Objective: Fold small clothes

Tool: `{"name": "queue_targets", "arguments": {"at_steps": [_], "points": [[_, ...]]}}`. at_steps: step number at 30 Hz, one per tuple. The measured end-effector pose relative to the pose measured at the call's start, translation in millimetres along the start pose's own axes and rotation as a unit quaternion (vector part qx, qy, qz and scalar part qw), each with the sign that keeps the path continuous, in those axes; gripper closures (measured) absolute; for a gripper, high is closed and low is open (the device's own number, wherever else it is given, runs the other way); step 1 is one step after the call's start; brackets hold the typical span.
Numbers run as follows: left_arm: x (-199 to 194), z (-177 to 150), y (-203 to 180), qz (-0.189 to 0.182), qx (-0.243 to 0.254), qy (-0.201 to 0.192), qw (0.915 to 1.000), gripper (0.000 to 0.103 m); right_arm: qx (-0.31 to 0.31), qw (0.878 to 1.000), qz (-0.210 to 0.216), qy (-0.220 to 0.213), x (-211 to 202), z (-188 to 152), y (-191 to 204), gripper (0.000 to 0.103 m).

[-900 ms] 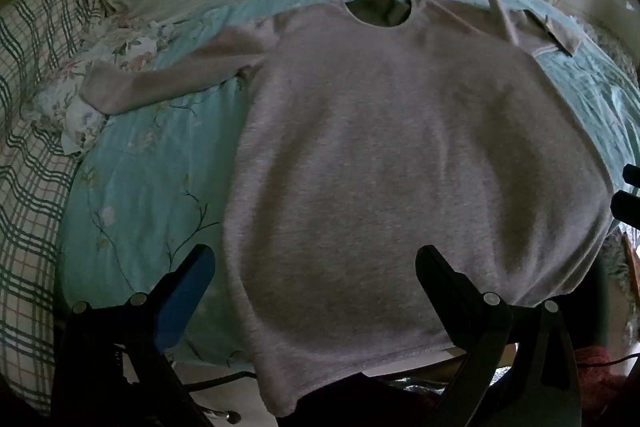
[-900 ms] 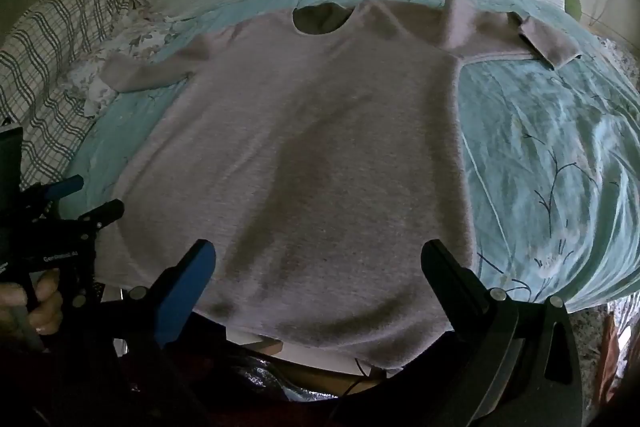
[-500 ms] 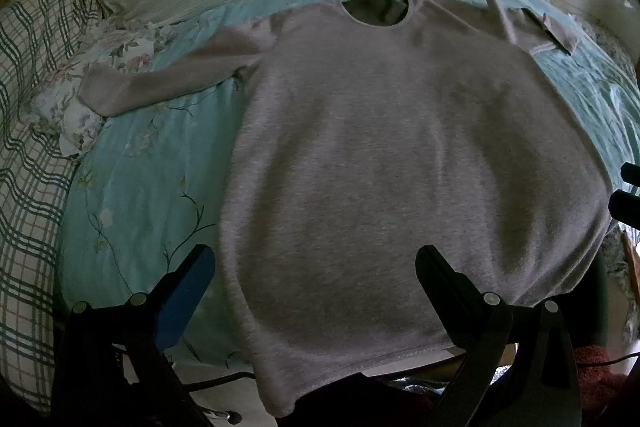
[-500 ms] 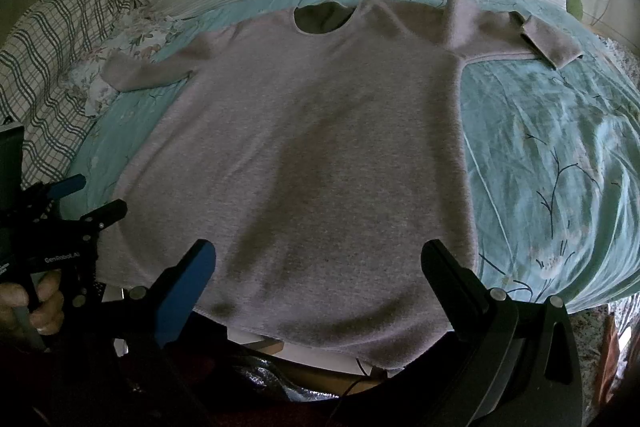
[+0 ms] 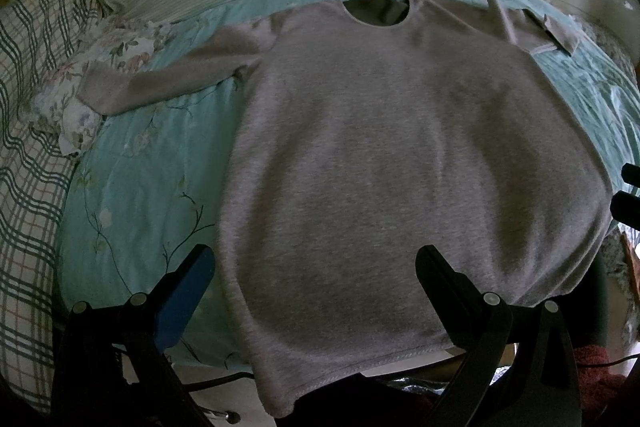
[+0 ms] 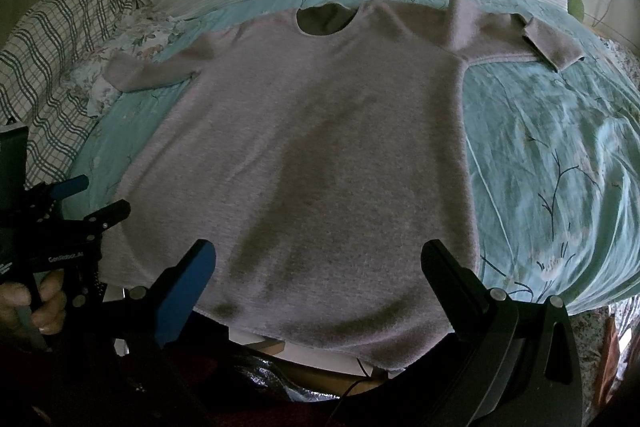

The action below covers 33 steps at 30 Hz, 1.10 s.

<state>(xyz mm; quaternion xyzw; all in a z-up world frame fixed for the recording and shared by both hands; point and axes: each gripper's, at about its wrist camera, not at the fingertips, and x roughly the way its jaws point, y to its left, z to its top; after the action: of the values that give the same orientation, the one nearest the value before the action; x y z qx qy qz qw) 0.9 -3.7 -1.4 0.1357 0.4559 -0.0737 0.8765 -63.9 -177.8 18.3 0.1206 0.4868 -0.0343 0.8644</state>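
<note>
Hovering wide-jawed, your left gripper (image 5: 316,267) and right gripper (image 6: 320,263) hang above the hem of the grey sweater (image 5: 400,155), spread flat on the teal bedspread (image 6: 560,155), gripping nothing.

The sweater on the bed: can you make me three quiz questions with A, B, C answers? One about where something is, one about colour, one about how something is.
1. Where does the sweater's hem lie?
A. On the striped pillow
B. Over the bed's near edge
C. Under the plaid blanket

2. What colour is the sheet under it?
A. Light blue-green with branches
B. Plain red
C. Yellow with dots

3. How is the right claw?
A. Shut on a sleeve
B. Shut on nothing
C. Open, holding nothing

Answers:
1 B, the hem hangs past the mattress edge nearest the cameras.
2 A, teal cloth printed with dark twigs surrounds the sweater.
3 C, its fingers stand wide apart above the cloth.
</note>
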Motion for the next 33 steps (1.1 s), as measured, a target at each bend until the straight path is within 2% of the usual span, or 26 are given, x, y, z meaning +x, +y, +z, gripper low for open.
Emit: {"name": "queue_targets", "arguments": {"at_steps": [11,21,25,29,33], "points": [[1,1,1,-0.006,-0.005,-0.004,1.0000,0.002,-0.001,1.000,0.003,0.000,0,2,1,0.001],[4,0,2,0.007,0.003,-0.011,0.9999,0.002,0.001,1.000,0.004,0.002,1,3,0,0.001],[7,1,2,0.003,0.003,-0.003,1.0000,0.002,0.002,1.000,0.005,0.000,3,4,0,0.001],[7,4,2,0.005,0.002,-0.030,0.9995,0.002,0.004,1.000,0.000,-0.004,7,6,-8,0.001],[12,11,3,0.006,0.005,-0.031,0.9995,0.002,0.009,1.000,-0.006,-0.022,7,19,-26,0.001]]}}
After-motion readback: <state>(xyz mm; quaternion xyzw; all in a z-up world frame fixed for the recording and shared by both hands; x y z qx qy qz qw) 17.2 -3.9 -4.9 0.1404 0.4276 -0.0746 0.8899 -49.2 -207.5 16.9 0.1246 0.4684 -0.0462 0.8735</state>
